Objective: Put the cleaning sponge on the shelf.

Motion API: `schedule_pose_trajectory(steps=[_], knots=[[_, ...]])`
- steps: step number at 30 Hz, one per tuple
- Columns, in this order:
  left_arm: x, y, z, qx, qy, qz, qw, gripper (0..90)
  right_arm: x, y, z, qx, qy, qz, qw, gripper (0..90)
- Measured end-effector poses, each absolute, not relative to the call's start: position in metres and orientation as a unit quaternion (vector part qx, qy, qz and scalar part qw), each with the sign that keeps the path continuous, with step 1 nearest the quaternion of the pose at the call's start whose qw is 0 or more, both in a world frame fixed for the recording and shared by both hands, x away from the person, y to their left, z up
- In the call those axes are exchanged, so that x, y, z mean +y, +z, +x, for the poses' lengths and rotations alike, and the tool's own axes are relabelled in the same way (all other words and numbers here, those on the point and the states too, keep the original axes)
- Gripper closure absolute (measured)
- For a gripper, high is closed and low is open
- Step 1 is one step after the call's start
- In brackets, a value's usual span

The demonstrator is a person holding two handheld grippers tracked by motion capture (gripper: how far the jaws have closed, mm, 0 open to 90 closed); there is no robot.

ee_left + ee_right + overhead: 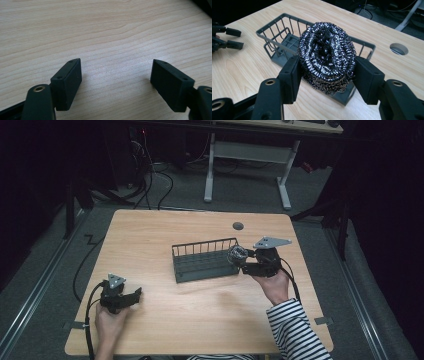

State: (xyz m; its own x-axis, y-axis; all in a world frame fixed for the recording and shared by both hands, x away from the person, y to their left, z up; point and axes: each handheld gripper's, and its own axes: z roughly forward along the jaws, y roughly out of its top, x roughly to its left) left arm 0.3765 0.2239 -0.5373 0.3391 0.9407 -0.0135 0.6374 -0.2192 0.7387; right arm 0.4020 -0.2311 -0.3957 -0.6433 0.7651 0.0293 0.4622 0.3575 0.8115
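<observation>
A round steel-wool scourer (327, 56) sits squeezed between both pads of my right gripper (327, 77), which is shut on it. In the high view that scourer (237, 254) hangs at the right end of a dark grey wire basket (202, 260), with the right gripper (240, 257) just right of the basket's end wall. The basket (279, 35) lies behind the scourer in the right gripper view. My left gripper (139, 293) rests low at the table's front left, open, and its jaws in the left gripper view (116, 75) have bare wood between them.
The wooden table (150, 230) has a round cable hole (238, 226) near its far edge. Cables run over the floor at the left. A white-legged desk (247, 155) stands beyond the table. A striped sleeve (295, 327) comes in at the front right.
</observation>
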Motion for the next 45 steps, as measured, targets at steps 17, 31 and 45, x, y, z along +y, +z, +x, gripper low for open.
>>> schedule_pose_trajectory(steps=[17, 31, 45], knots=[[0.224, -0.537, 0.377, 0.528, 0.227, 0.746, 0.335, 25.6, -0.197, -0.401, 0.445, 0.82, 0.387, 0.386, 0.168, 43.4], [0.224, -0.537, 0.377, 0.528, 0.227, 0.746, 0.335, 25.6, -0.186, -0.419, 0.471, 0.825, 0.357, 0.41, 0.152, 43.1], [0.224, -0.537, 0.377, 0.528, 0.227, 0.746, 0.335, 25.7, -0.181, -0.44, 0.486, 0.829, 0.324, 0.433, 0.141, 42.1]])
